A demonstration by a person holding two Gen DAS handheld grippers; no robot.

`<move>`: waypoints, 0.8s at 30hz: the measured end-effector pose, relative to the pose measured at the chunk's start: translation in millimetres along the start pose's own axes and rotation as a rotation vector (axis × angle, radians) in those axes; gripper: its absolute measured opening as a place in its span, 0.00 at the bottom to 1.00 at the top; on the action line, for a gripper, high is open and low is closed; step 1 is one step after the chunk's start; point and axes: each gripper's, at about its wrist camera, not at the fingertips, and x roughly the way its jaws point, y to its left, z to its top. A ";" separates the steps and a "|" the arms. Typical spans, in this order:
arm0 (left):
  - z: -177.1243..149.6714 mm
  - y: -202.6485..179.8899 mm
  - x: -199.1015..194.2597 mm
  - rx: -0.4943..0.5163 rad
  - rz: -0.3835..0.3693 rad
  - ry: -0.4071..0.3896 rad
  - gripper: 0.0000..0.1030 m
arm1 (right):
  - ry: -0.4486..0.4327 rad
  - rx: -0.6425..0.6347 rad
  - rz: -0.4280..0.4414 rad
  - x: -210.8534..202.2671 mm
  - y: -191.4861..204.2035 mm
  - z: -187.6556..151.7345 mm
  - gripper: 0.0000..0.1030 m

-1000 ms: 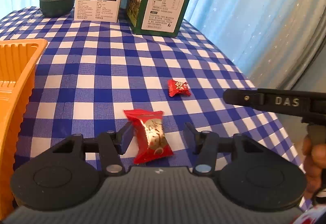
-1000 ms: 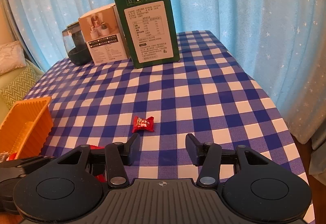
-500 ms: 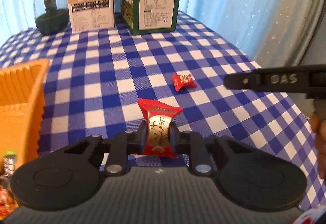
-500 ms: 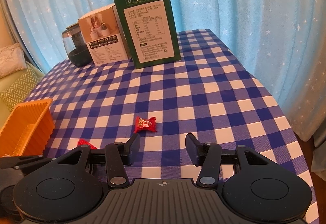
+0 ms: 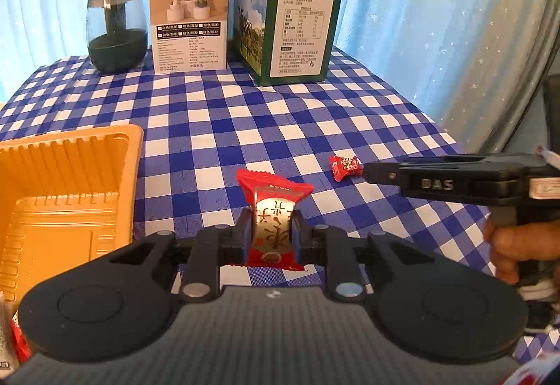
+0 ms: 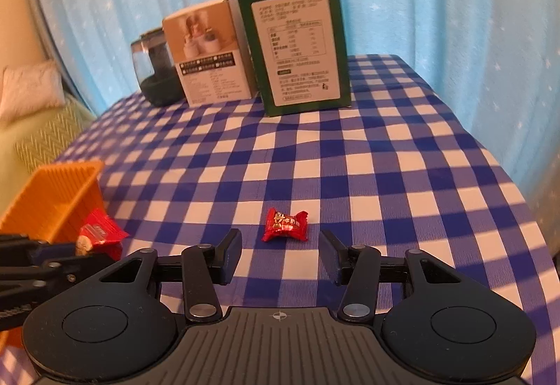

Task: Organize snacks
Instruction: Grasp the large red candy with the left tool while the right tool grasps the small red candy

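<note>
My left gripper (image 5: 271,232) is shut on a red-and-silver snack packet (image 5: 273,210) and holds it just above the checked cloth; the same packet (image 6: 96,232) shows at the left of the right wrist view. A small red wrapped candy (image 6: 285,224) lies on the cloth just ahead of my right gripper (image 6: 281,253), whose jaws stand open with nothing between them. In the left wrist view that candy (image 5: 344,167) lies right at the tip of the right gripper's fingers (image 5: 381,172). An orange tray (image 5: 70,182) sits to the left.
At the back of the table stand a green carton (image 5: 294,24), a white box (image 5: 189,21) and a dark glass jar (image 5: 117,29). A hand (image 5: 521,245) holds the right gripper. The table edge falls away on the right by the blue curtain. More wrappers (image 5: 14,343) show at lower left.
My left gripper closed on the red-and-silver packet and lifted it off the cloth. My right gripper moved forward and down, so the small candy now lies just ahead of its open jaws.
</note>
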 end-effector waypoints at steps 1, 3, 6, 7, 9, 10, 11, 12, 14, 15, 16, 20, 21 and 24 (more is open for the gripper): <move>-0.1 1.5 0.6 -0.001 -0.002 0.003 0.19 | 0.005 -0.005 -0.004 4.9 -0.6 0.1 0.48; -0.5 4.0 3.1 -0.011 -0.005 0.010 0.19 | 0.016 0.001 -0.007 15.4 -3.6 0.3 0.48; 0.1 6.9 6.0 -0.024 -0.008 0.016 0.19 | 0.019 0.014 -0.012 28.3 -5.6 1.1 0.48; 0.6 7.4 6.3 -0.025 -0.009 0.015 0.19 | 0.015 0.013 -0.020 31.6 -5.4 1.7 0.48; 1.0 7.7 6.7 -0.027 -0.011 0.015 0.19 | 0.001 0.007 -0.031 36.6 -3.9 3.5 0.48; 0.9 7.8 6.9 -0.027 -0.011 0.015 0.19 | -0.003 0.004 -0.033 39.5 -2.6 4.2 0.48; 0.6 7.7 7.4 -0.026 -0.010 0.016 0.19 | -0.002 -0.005 -0.039 42.2 -0.8 5.1 0.48; 0.4 7.8 8.1 -0.027 -0.009 0.019 0.19 | 0.001 -0.018 -0.051 45.2 0.9 4.9 0.48; 0.1 8.7 9.8 -0.031 -0.007 0.023 0.19 | 0.005 -0.031 -0.066 49.9 3.0 4.0 0.48; -0.1 8.7 10.1 -0.032 -0.006 0.024 0.19 | 0.007 -0.031 -0.067 51.5 3.5 4.1 0.48; -0.1 8.8 10.2 -0.033 -0.006 0.024 0.19 | 0.007 -0.034 -0.068 52.6 4.5 3.9 0.48; 0.3 7.4 10.0 -0.034 -0.008 0.022 0.19 | 0.015 -0.070 -0.079 57.2 10.6 2.7 0.33; 0.2 7.7 10.3 -0.035 -0.007 0.024 0.19 | 0.013 -0.078 -0.084 58.6 12.0 2.3 0.32; -0.6 7.9 10.8 -0.037 -0.007 0.027 0.19 | 0.017 -0.093 -0.095 58.9 12.9 2.3 0.26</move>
